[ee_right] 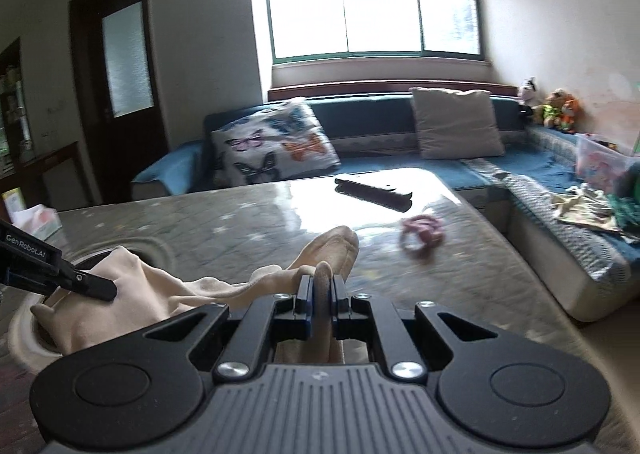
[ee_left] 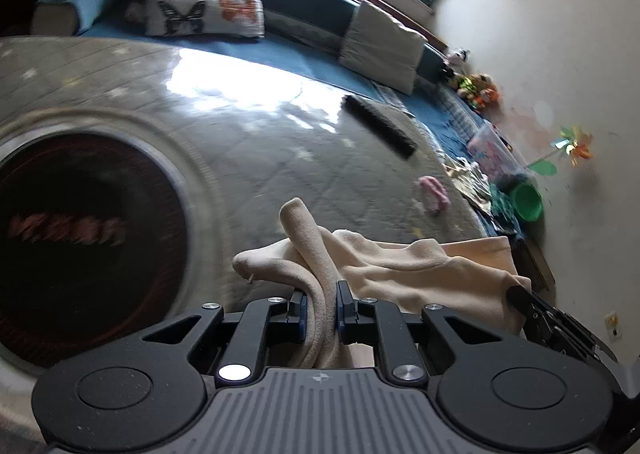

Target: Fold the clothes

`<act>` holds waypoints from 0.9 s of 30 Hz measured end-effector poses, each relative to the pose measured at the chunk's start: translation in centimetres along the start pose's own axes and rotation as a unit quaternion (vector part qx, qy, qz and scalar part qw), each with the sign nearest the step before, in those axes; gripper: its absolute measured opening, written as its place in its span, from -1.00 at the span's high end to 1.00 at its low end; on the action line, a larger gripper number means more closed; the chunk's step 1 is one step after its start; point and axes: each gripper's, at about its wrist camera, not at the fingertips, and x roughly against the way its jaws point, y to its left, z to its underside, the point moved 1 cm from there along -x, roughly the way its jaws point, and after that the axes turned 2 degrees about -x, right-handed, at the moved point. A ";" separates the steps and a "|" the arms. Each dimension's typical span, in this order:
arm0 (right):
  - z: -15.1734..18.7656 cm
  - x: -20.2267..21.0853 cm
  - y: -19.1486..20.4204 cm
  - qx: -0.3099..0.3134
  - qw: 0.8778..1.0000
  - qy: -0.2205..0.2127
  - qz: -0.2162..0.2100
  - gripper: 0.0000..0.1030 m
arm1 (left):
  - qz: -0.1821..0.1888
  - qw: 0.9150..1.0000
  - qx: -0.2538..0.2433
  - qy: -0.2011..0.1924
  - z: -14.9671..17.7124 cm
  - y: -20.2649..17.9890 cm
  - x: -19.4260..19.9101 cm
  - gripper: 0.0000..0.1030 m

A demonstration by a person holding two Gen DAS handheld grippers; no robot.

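A cream fleece garment (ee_left: 392, 266) hangs between my two grippers above a glossy grey table (ee_left: 240, 126). My left gripper (ee_left: 322, 300) is shut on a fold of it, with a sleeve end sticking up past the fingertips. My right gripper (ee_right: 320, 288) is shut on another fold of the same garment (ee_right: 160, 294). The right gripper shows at the lower right of the left wrist view (ee_left: 520, 296). The left gripper shows at the left of the right wrist view (ee_right: 96, 288), clamped on the cloth.
A round dark recess (ee_left: 80, 238) is set in the table at the left. A black brush (ee_right: 372, 194) and a pink hair tie (ee_right: 422, 234) lie on the table. A blue corner sofa (ee_right: 400, 166) with cushions, toys and clutter stands behind and to the right.
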 end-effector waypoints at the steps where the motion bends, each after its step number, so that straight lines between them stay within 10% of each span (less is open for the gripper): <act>1: -0.2 -0.2 -0.6 -0.002 1.000 0.000 0.006 0.86 | 0.000 1.000 -0.006 0.000 -0.3 -0.6 -0.5 0.71; 27: 1.8 -5.3 -8.5 -0.032 0.993 0.041 0.104 0.79 | -0.046 0.998 -0.050 0.004 -1.8 -1.7 -6.0 0.75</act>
